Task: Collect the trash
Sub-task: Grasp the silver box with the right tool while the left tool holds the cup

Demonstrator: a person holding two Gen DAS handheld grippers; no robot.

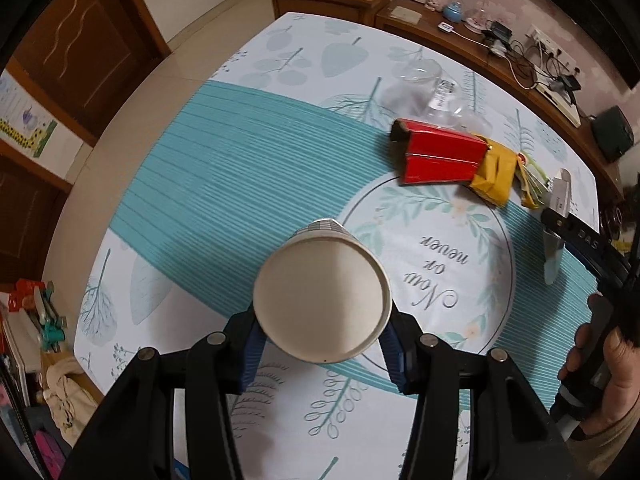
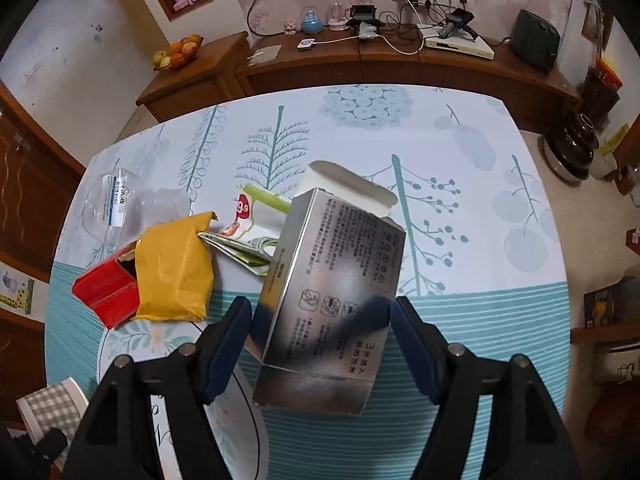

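Patterned tablecloth: trash is being gathered, a piece in each gripper.
From the left wrist, a paper cup is pinched by the left gripper. From the right wrist, a silver box sits between the right gripper fingers, apparently clamped, though contact is unclear; red carton and yellow pouch remain, so a bin must be found next.

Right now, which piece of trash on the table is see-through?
The crumpled clear plastic bottle with the white label, lying behind the red carton and yellow pouch; every other piece is opaque.
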